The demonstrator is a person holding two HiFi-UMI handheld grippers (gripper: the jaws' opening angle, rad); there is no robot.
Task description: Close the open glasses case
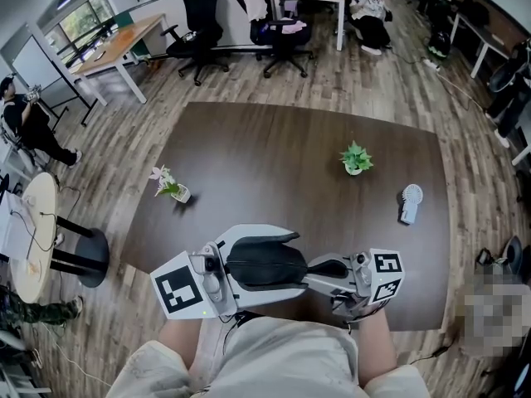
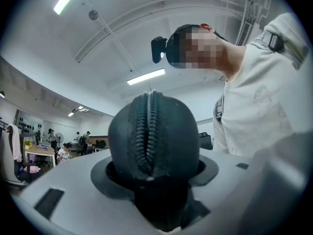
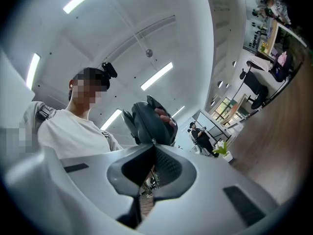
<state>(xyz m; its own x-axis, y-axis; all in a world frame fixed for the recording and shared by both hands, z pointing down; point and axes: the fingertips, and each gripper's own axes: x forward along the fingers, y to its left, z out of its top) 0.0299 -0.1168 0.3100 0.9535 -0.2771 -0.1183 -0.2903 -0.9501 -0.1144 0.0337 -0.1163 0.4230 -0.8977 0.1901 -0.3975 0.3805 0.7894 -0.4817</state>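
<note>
A black zippered glasses case (image 1: 267,264) hangs in front of the person's lap, at the near edge of the table. My left gripper (image 1: 253,264) has its white jaws around the case's left part, above and below it, and grips it. In the left gripper view the case (image 2: 154,136) fills the gap between the jaws, zipper teeth facing the camera. My right gripper (image 1: 322,269) meets the case's right end. Its tips (image 3: 153,143) are pinched together on a small zipper pull (image 3: 153,141) at the end of the case (image 3: 149,121).
The dark brown table (image 1: 290,164) carries a small green plant (image 1: 356,158), a pink flower in a pot (image 1: 170,186) and a small white fan (image 1: 410,202). Office chairs (image 1: 199,23) and desks stand behind. A round side table (image 1: 33,230) is at the left.
</note>
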